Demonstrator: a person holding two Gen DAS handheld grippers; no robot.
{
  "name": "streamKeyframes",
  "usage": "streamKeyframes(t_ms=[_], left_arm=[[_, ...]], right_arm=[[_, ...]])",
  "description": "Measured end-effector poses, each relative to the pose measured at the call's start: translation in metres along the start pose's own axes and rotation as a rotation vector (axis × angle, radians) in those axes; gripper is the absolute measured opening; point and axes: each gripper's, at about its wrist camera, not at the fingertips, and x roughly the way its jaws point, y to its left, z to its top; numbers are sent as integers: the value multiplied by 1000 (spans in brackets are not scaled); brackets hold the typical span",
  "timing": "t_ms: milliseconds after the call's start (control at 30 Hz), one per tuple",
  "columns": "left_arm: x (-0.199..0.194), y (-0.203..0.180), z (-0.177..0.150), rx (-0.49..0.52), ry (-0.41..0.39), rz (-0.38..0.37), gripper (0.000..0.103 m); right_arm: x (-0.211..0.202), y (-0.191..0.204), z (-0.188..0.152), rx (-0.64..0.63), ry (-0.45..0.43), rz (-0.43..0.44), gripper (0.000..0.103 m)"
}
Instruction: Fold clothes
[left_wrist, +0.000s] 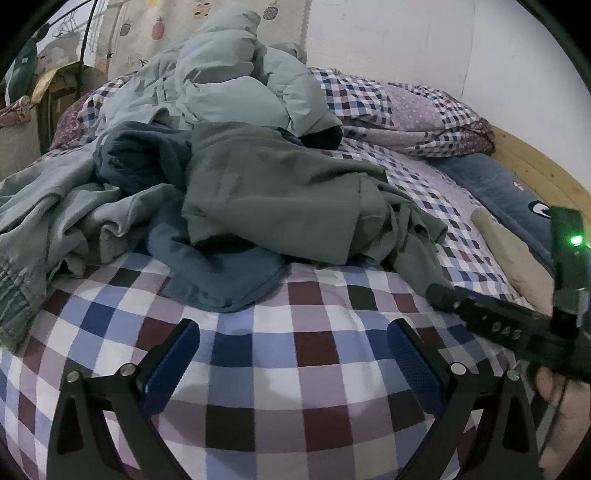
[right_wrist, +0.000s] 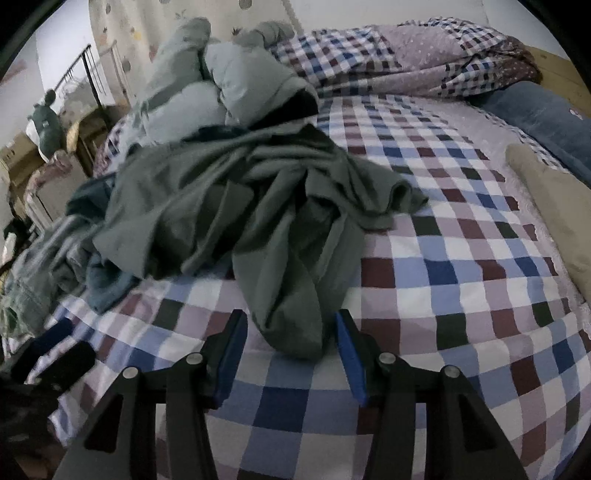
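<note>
A crumpled grey-green garment lies on top of a clothes pile on the checked bed sheet. Under it is a blue fleece piece, and to the left pale grey trousers with an elastic cuff. My left gripper is open over bare sheet, just short of the blue piece. My right gripper is open, with the near end of the grey-green garment lying between its blue pads. One of its black fingers shows at the right of the left wrist view.
A pale puffy jacket is heaped behind the pile. A bunched checked quilt, a blue pillow and a beige cushion lie along the wooden bed edge. Furniture and a metal rack stand beyond the bed on the left.
</note>
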Motion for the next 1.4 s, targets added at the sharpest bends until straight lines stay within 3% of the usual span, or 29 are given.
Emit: streamKeyframes(t_ms=[100,233,400,900,1100,1267,1400], left_arm=[[-2,5,1,-7,-3,0,103],[-5,13,1,-20,-4,0,103],[-8,18,3,-46,-11,-18,103],[-8,10,7,-79,-26,-105,103],[-6,8,14,-87,-46,-89,103],[-3,-1,19,9,-92,1,103],[-1,-8,23,42,-108,-9,103]], right_arm=[[3,-2,-1,15,-4,-16,22],[-5,-3,1,31,-50,-13,9],[-22,3,4,27,-116,8,8],[-61,24,2,-74,-193,171,6],[-84,14,2,-67,-239,207,6],[-99,-18,4,16,-292,198,6],[-103,-29,6,31,-297,211,6]])
